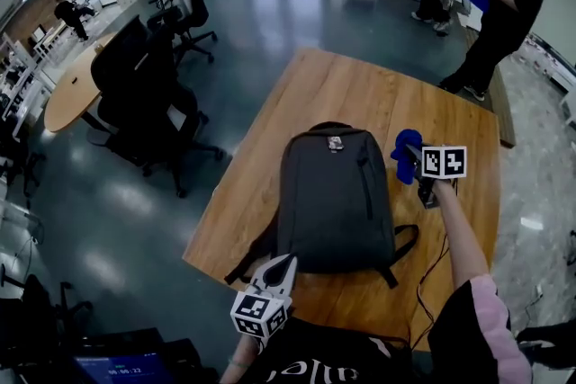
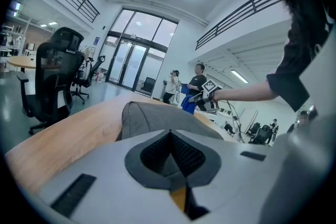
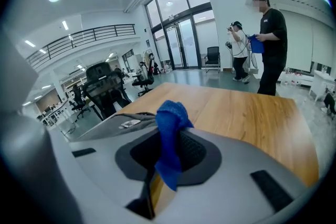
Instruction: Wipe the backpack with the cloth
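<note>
Backpack (image 1: 335, 198), dark grey, lies flat on the wooden counter (image 1: 315, 81), directly ahead of the left hand-held gripper (image 1: 283, 265). That gripper's tips are at the bag's bottom edge, jaws pressed together with nothing between them. Small patch label (image 1: 335, 142) near the bag's top, print too small to read. Right hand-held gripper (image 1: 416, 165) is just right of the backpack's upper side, jaws clamped on the blue cloth (image 1: 405, 153). Cloth bunches above the tips, tail hanging below. Cannot tell if the cloth touches the bag.
</note>
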{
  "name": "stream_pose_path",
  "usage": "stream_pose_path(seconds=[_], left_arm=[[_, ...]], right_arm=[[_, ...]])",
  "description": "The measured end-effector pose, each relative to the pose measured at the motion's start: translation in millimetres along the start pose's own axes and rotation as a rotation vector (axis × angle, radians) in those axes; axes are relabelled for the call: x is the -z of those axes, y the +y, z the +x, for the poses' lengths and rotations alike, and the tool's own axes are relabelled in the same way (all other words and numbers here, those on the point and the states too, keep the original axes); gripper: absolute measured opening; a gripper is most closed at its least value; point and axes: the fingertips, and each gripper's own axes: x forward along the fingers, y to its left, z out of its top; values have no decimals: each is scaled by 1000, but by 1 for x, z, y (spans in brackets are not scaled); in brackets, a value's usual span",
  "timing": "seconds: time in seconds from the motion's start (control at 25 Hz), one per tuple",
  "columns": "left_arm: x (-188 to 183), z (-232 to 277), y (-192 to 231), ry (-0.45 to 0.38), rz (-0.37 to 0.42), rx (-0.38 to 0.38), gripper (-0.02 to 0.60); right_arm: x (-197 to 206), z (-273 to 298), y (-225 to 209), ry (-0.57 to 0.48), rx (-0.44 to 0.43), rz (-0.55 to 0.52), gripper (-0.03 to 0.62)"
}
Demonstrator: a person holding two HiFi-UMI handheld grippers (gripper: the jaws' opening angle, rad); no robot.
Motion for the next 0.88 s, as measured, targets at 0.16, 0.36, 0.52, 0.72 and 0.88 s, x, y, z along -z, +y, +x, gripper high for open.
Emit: stream_pose_path(seconds=[0.16,0.36,0.52,0.72,0.88], left_arm=[[2,-1,1,-14,-16,-8,0],[5,-8,18,-21,-39,-26,0],[9,-18,36,-28,-67,-59,0],[8,-26,60,-41,-84,-89,0],[4,-31,79,-57,-88,-117,0]], right_arm=[[-30,17,27,-20,-42,-76,66],[-70,60,105,-46,-148,-198,66],[-91,96,190,-54,-259,-302,66],[-90,133,273,-53,-395,-298,66],[-68,165,304,-1,-449,-238,66]])
